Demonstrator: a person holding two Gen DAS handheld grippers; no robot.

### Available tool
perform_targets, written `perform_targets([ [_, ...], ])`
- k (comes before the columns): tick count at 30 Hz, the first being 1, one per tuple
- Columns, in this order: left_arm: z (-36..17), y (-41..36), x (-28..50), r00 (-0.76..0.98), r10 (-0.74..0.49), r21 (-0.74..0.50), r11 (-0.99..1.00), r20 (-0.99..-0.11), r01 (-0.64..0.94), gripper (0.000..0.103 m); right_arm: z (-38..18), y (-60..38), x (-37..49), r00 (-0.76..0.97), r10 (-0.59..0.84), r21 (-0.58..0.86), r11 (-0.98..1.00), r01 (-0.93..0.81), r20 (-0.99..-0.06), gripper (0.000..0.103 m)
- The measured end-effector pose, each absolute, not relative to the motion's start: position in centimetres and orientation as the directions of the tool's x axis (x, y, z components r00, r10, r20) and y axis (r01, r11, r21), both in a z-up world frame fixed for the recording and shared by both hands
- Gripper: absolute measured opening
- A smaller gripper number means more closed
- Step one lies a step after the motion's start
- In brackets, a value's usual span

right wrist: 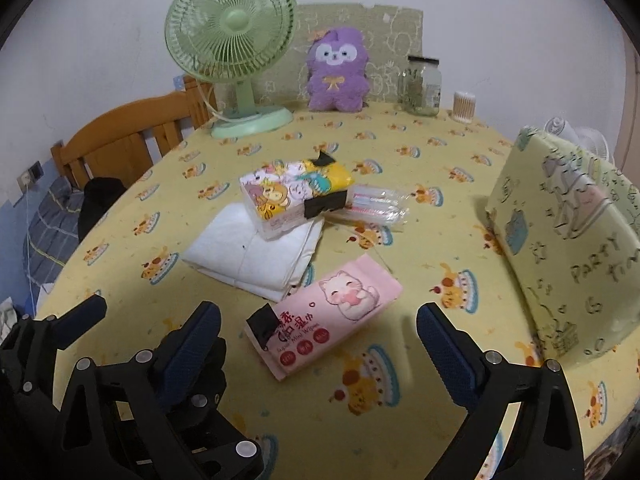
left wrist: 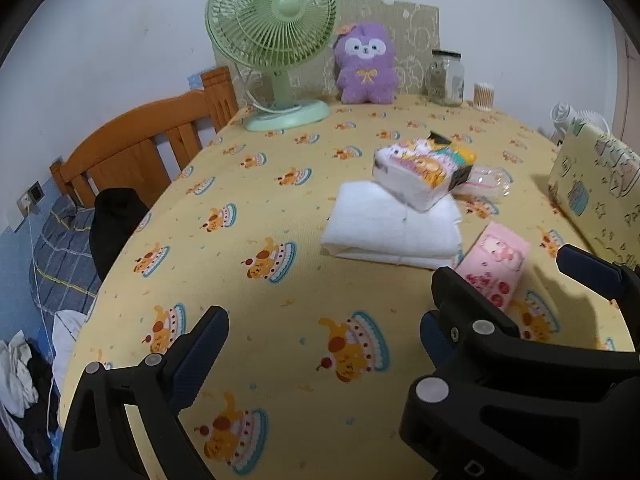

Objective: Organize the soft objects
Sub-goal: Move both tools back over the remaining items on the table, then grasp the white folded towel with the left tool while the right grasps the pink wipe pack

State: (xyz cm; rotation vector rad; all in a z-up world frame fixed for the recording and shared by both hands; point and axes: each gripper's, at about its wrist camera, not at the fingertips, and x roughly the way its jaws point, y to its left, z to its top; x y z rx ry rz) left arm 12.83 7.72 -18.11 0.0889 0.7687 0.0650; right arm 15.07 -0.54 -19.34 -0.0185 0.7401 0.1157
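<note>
A pink wet-wipes pack (right wrist: 340,304) lies on the yellow tablecloth (right wrist: 420,168). My right gripper (right wrist: 316,340) stands open, one finger on each side of the pack's near end, not gripping it. Behind the pack is a folded white towel (right wrist: 256,252), and a cartoon-print tissue pack (right wrist: 292,196) rests on the towel's far corner. A clear plastic packet (right wrist: 376,204) lies beside it. My left gripper (left wrist: 320,332) is open over bare cloth, left of the wipes pack (left wrist: 496,268) and in front of the towel (left wrist: 388,224). A purple plush (left wrist: 366,64) sits upright at the back.
A green fan (left wrist: 276,40), a glass jar (left wrist: 446,76) and a cotton-swab tub (left wrist: 484,96) line the back edge. A printed cushion (right wrist: 568,240) stands at the right. Left of the table are a wooden headboard (left wrist: 132,148) and piled clothes (left wrist: 20,380).
</note>
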Motion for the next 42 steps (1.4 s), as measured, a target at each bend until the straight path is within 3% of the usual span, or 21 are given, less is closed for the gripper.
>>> perform_targets([
  [13, -18.3, 7.7, 14.1, 0.683, 0.043, 0.088, 0.996, -0.730, 0.031, 0.099, -20.5, -0.2, 17.5, 0.670, 0.098, 0.050, 0.995, -0.090, -0.736, 0.089],
  [16, -18.2, 7.3, 14.0, 0.686, 0.056, 0.106, 0.994, -0.725, 0.032, 0.099, -20.5, -0.4, 17.5, 0.674, 0.086, 0.029, 0.995, -0.096, -0.734, 0.074],
  [18, -18.1, 6.9, 13.9, 0.692, 0.072, 0.129, 0.991, -0.718, 0.031, 0.099, -20.4, -0.8, 17.3, 0.679, 0.068, 0.009, 0.996, -0.090, -0.731, 0.058],
  [21, -18.0, 6.5, 13.9, 0.695, 0.105, 0.157, 0.987, -0.712, 0.012, 0.099, -20.4, -1.5, 17.0, 0.689, 0.061, 0.001, 0.996, -0.087, -0.722, 0.045],
  [42, -17.7, 3.1, 17.6, 0.682, 0.116, 0.180, 0.983, -0.722, 0.023, 0.099, -19.2, -5.5, 18.8, 0.690, 0.126, 0.080, 0.992, -0.098, -0.713, 0.043],
])
